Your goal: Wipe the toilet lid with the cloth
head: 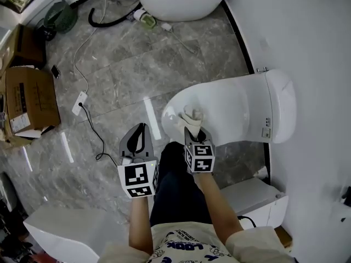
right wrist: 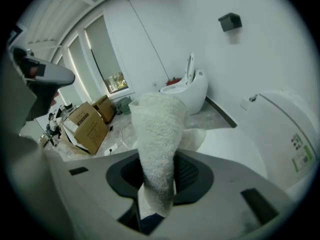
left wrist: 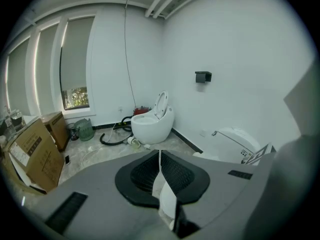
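- White shirt with blue print (head: 164,240): block letters, seen upside down, seem to read "LOOK"; the smaller print around them is too small to read.
- Brown cardboard box (head: 33,92): its white label (head: 19,124) bears dark print, illegible.
- White ceramic toilet (head: 241,108): the side sticker (head: 267,129) has print too fine to read.

Fluffy terry cloth (right wrist: 157,149); glossy white toilet lid (head: 230,111); polished marble-look floor (head: 120,75); matt cardboard box (head: 30,100).

Toilets: two – near toilet (head: 236,108), far toilet (head: 178,1). Cardboard boxes: two – large box (head: 30,100), dark box (head: 30,47). Cloth (head: 192,115): one. Grippers: two – left gripper (head: 142,128), right gripper (head: 193,128). Power strip (head: 80,103): one.
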A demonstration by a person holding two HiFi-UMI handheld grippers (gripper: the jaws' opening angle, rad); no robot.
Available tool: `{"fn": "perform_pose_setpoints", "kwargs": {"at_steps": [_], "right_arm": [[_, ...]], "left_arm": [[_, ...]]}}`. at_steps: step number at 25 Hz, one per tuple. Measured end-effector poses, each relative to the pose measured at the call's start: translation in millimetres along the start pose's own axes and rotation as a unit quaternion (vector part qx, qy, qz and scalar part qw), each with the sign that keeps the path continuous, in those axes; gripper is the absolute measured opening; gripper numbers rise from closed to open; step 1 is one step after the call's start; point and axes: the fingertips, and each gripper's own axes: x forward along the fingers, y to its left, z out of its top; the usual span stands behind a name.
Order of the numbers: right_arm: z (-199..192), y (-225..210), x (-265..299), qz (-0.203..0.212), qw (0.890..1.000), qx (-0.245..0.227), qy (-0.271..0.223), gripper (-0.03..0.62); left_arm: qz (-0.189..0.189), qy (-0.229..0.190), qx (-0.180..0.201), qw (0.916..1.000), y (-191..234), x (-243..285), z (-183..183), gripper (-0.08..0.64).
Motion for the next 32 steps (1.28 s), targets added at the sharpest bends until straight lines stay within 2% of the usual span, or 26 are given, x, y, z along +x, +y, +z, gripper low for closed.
{"fn": "perform_pose_setpoints", "kwargs": {"at_steps": [7,11,15,18,22,28,32], "right_arm": [[120,9,-97,0.001,0.993,-0.022,-0.115,0.11],[180,14,-162,-0.004,0.982,-0.041,-0.183,0.11],[226,26,-228,-0.015,0.966,-0.064,-0.248,0.11],[252,34,-276,-0.017,0.954,-0.075,-0.291,0.11],[277,39,-339,-0.023,0.936,-0.086,-0.341,0.11],[299,52,-410,-0.024,0.911,-0.101,-0.398,0.109],[301,57,-440,-0.027,0.903,-0.1,-0.417,0.109]], "left_arm": [[0.001,-0.066,0.012,0.9977,-13,-54,86,0.015],[0.005,-0.108,0.021,0.9939,-22,-90,136,0.015],[0.01,-0.153,0.03,0.9878,-26,-131,183,0.015],[0.01,-0.195,0.031,0.9802,-32,-162,216,0.015],[0.01,-0.23,0.041,0.9723,-44,-202,244,0.015],[0.009,-0.281,0.047,0.9586,-56,-256,269,0.015],[0.01,-0.295,0.052,0.9541,-61,-281,276,0.015]]}}
